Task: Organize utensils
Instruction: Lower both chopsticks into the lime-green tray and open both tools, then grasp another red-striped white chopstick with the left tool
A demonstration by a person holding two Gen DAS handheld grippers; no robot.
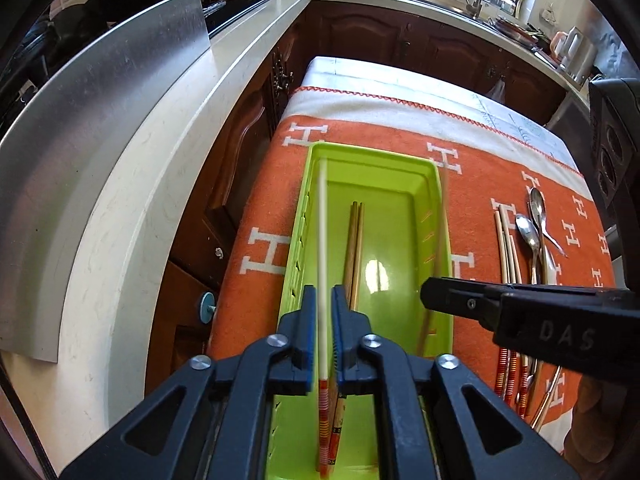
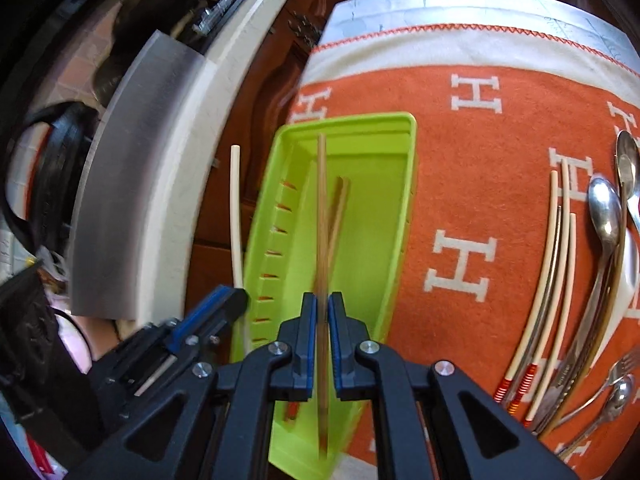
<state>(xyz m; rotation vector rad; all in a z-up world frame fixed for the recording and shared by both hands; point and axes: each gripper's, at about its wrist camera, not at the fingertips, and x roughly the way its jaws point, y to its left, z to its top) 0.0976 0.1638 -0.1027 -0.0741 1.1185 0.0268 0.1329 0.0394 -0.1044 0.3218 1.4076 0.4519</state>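
Green tray (image 1: 436, 216) has one brown pair (image 1: 354, 248) so far. I've L gripper (image 1: 323, 332) nearly closed round cream chopstick (image 1: 322, 240), R gripper (image 2: 320, 340) pinching brown chopstick (image 2: 321, 208); spoons (image 2: 608, 216), forks, more chopsticks still on cloth (image 2: 472, 160).

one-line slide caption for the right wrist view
Right claw holds a brown chopstick over the green tray; spoons wait on the orange cloth.

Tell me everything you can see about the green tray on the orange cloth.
The green tray is a long, glossy, lime-coloured rectangle that looks like plastic, with a raised rim, rounded corners and a row of slots along its left wall. It lies flat on the orange cloth. A pair of brown chopsticks rests inside on its floor.
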